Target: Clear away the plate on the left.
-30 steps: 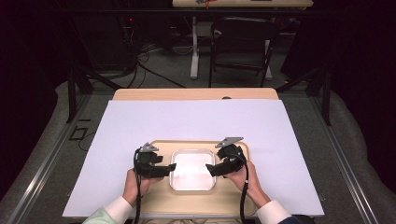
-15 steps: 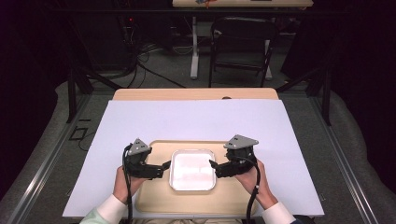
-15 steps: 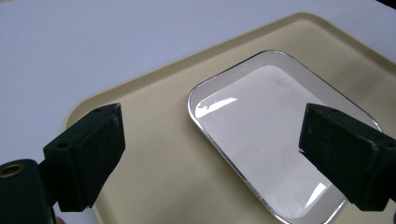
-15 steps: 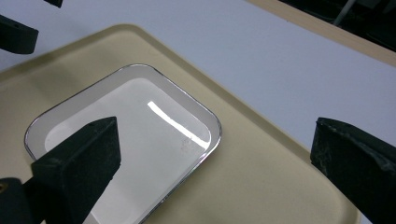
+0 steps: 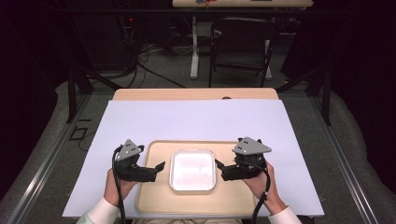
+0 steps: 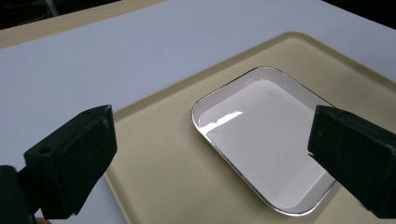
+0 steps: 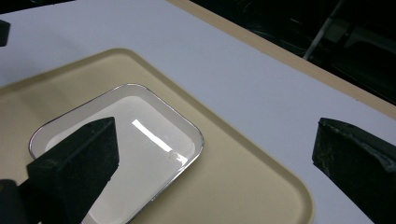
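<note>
A shiny white rectangular dish with a chrome rim lies in the middle of a beige tray. My left gripper hovers just left of the dish, its jaws wide open and pointing at it with nothing between them. In the left gripper view the dish lies ahead on the tray, between the spread jaws of the gripper. My right gripper mirrors it at the dish's right side, open and empty. In the right gripper view the dish sits low and left on the tray.
The tray rests on a large white sheet that covers most of the wooden table. A dark chair and cables stand on the floor beyond the far edge. Hands and white sleeves enter from the bottom.
Both grippers have drawn apart, outward from the dish's two short sides. The dish and tray have stayed put.
</note>
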`<action>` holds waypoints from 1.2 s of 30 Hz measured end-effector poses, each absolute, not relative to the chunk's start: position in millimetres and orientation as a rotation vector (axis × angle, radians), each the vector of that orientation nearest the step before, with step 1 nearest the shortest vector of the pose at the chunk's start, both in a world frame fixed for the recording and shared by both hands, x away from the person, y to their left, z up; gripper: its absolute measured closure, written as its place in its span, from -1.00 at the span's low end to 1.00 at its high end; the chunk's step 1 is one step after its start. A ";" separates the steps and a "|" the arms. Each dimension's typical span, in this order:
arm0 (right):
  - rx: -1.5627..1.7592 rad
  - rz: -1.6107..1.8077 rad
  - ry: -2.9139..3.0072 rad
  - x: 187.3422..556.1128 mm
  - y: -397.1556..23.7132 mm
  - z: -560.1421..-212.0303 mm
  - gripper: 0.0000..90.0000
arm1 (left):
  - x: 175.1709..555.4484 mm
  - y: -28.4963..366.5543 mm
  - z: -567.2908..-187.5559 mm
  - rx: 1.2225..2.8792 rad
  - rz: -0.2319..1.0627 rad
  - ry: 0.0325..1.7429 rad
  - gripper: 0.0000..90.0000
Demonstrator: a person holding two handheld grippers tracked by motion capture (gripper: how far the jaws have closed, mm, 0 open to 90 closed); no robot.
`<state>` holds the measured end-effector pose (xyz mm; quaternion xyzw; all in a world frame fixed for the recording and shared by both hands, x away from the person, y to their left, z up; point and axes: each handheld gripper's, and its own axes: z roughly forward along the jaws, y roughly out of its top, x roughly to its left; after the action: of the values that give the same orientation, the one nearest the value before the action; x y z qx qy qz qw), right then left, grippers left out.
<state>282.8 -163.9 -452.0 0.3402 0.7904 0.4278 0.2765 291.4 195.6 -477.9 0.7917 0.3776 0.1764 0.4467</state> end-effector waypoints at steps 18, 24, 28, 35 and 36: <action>0.925 1.151 1.968 242.6 -208.8 -452.1 -1.00 | 262.0 244.5 -481.8 1.847 0.514 0.954 -1.00; 0.959 1.140 1.956 229.4 -223.5 -463.7 -1.00 | 252.1 257.0 -487.5 1.817 0.550 0.969 -1.00; 0.969 1.138 1.953 220.8 -233.1 -473.5 -1.00 | 247.6 263.6 -491.7 1.813 0.564 0.975 -1.00; 1.069 1.073 1.967 214.1 -247.2 -488.6 -1.00 | 244.2 273.5 -499.8 1.801 0.574 1.004 -1.00; 1.076 1.067 1.973 213.8 -248.2 -489.9 -1.00 | 244.1 274.4 -501.5 1.798 0.572 1.010 -1.00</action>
<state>213.8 -248.2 -489.9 0.4096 0.7512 0.4061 0.3211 244.1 274.4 -501.5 0.7369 0.4139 0.2345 0.4803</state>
